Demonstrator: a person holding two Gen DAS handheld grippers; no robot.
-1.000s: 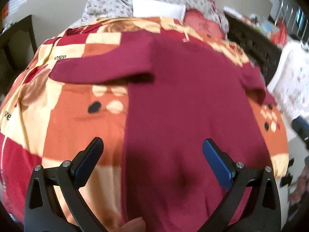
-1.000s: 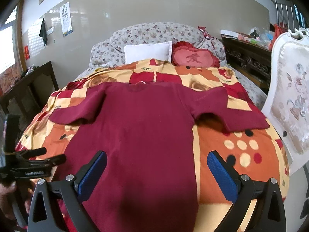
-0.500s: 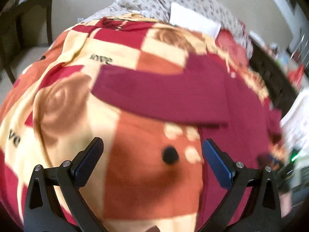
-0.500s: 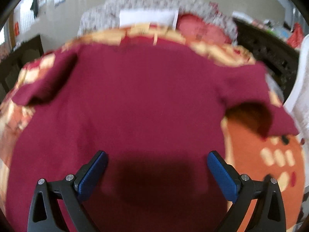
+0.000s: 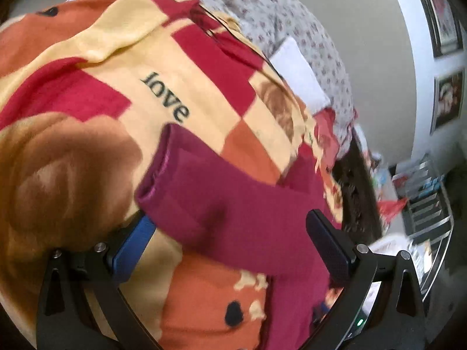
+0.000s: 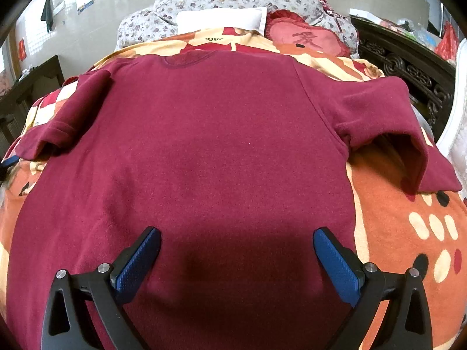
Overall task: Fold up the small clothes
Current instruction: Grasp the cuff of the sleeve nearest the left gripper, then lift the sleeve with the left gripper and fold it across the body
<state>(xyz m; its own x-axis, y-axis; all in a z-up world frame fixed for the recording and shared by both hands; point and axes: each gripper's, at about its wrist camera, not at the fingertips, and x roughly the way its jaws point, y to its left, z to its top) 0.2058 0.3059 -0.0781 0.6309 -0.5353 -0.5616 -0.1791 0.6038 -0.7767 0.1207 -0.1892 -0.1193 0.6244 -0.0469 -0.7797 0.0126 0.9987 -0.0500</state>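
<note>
A maroon short-sleeved T-shirt (image 6: 210,145) lies spread flat on a bed, collar at the far end. My right gripper (image 6: 236,250) is open, low over the shirt's body near the hem. My left gripper (image 5: 230,233) is open, and the shirt's left sleeve (image 5: 210,192) lies between its fingers with the sleeve cuff just above the left pad (image 5: 137,242). The right sleeve (image 6: 391,116) lies out to the right, its cuff lifted in a fold.
The bed is covered by an orange, red and cream patterned blanket (image 6: 408,233). A white pillow (image 6: 221,20) and a red cushion (image 6: 303,38) lie at the head. A dark carved cabinet (image 6: 408,64) and a white chair (image 6: 458,134) stand on the right.
My left gripper swung left and tilted, closing in on the left sleeve cuff. My right gripper moved forward and lower over the shirt's body. Both stayed open.
</note>
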